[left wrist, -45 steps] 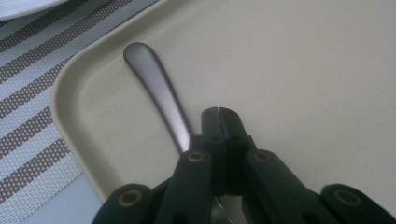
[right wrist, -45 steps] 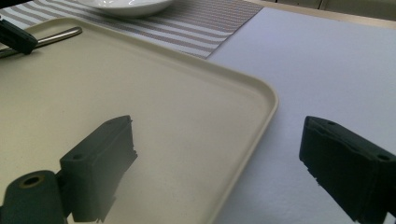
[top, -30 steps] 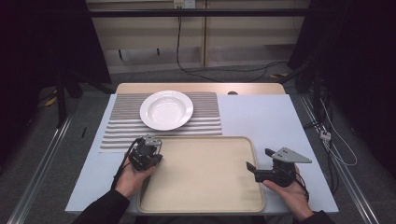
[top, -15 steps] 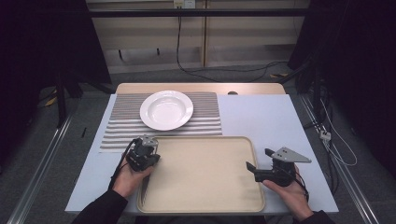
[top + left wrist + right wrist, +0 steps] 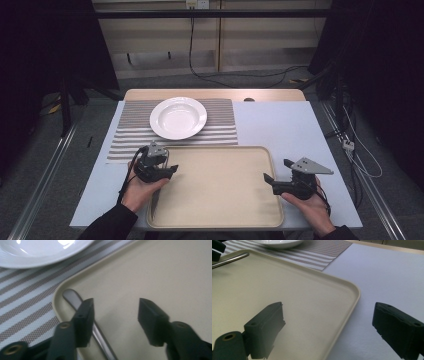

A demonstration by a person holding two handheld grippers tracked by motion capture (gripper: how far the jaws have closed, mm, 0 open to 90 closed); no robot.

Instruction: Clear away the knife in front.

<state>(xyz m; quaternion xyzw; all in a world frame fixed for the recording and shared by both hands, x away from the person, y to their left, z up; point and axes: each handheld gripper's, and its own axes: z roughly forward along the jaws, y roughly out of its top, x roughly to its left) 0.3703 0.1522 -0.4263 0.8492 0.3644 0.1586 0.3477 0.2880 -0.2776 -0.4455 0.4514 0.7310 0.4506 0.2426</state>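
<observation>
A beige tray (image 5: 220, 220) lies at the table's near edge. Along its left rim lies a metal utensil handle (image 5: 72, 296), which the right gripper view catches far off (image 5: 230, 260). My left gripper (image 5: 170, 168) hovers over the tray's far left corner. Its jaws have just been opening and now stand apart (image 5: 115, 312). The handle runs under the left jaw, and nothing is pressed between the pads. My right gripper (image 5: 276, 170) is open, its jaws (image 5: 328, 325) straddling the tray's right rim without touching it. Behind the tray a white plate (image 5: 178, 117) sits on a striped placemat (image 5: 130, 135).
The white tabletop (image 5: 280, 125) stretches to the right of the placemat and tray. Cables run across the floor behind the table and along its right side. The table's near edge is close below both hands.
The left gripper's jaws stand wider apart than in the earlier frames. Neither hand has shifted, and the plate and tray lie where they were.
</observation>
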